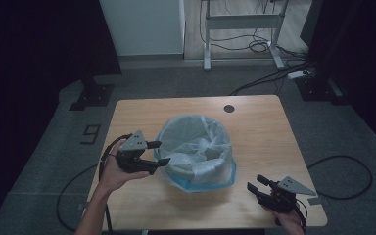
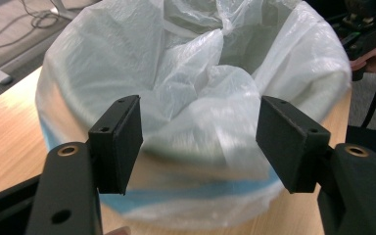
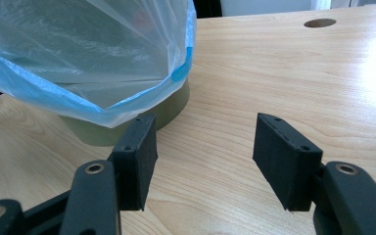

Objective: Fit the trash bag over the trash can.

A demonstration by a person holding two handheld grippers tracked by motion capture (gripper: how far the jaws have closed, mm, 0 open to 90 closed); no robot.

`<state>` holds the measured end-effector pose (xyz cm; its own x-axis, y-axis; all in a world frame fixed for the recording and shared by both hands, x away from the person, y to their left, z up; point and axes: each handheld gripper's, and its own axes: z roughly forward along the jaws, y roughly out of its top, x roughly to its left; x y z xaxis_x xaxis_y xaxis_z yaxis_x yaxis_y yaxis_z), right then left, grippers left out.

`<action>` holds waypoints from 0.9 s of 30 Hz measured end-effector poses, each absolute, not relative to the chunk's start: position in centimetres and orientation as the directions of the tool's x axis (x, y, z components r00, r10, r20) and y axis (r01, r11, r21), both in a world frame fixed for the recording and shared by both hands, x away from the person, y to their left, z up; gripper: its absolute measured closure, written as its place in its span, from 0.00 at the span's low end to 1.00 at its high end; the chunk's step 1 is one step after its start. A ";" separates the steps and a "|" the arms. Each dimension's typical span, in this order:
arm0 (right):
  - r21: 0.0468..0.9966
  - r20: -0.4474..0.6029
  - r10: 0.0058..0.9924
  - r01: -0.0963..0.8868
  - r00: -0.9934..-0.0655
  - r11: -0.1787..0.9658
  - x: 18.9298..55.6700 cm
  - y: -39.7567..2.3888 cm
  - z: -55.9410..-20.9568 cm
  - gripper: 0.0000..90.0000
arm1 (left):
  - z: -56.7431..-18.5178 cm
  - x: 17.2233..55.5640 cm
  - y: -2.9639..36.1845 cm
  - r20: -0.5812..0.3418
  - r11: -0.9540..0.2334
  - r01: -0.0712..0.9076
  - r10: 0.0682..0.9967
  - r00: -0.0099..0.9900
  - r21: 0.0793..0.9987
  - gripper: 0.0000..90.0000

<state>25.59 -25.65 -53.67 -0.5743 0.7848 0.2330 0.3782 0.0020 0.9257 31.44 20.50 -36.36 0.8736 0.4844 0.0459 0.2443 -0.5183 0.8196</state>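
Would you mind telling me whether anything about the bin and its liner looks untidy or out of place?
Yes: the translucent plastic liner on the round olive-green bin sits unevenly. Its blue-edged overhang droops lower on the near side, and the inside is crumpled into bunched folds.

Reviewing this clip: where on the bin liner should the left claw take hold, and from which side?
Probably the blue-edged hem of the bin liner, where it is folded down over the bin's outside wall. Come in level from the bin's left side, where the left claw already stands open. There the plastic hangs loose as a thin flap the jaws can pinch; inside the bin it is crumpled and slack.
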 end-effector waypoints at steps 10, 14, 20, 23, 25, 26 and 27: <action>0.923 0.219 0.799 0.384 -0.560 0.016 25.8 -26.0 -54.1 0.45 | -39.0 29.2 24.1 0.009 -0.448 0.283 0.546 0.838 0.848 0.37; 0.923 0.223 0.800 0.385 -0.557 0.011 25.8 -26.2 -54.1 0.45 | -40.8 28.4 25.2 0.000 -0.438 0.304 0.571 0.821 0.846 0.38; 0.921 0.222 0.804 0.389 -0.552 0.012 25.9 -26.3 -54.2 0.45 | -44.1 27.9 26.9 -0.025 -0.435 0.368 0.618 0.786 0.822 0.38; 0.919 0.219 0.808 0.394 -0.547 0.017 26.0 -26.4 -54.4 0.45 | -45.7 27.8 27.7 -0.037 -0.420 0.393 0.643 0.765 0.818 0.38; 0.918 0.222 0.809 0.397 -0.544 0.015 26.1 -26.4 -54.4 0.45 | -46.4 27.7 27.9 -0.045 -0.417 0.406 0.651 0.758 0.813 0.38; 0.918 0.222 0.809 0.397 -0.544 0.015 26.1 -26.5 -54.5 0.45 | -46.8 27.7 28.0 -0.047 -0.416 0.412 0.654 0.755 0.811 0.38; 0.918 0.220 0.809 0.397 -0.545 0.018 26.1 -26.5 -54.5 0.45 | -47.2 27.7 28.1 -0.047 -0.416 0.416 0.659 0.751 0.809 0.38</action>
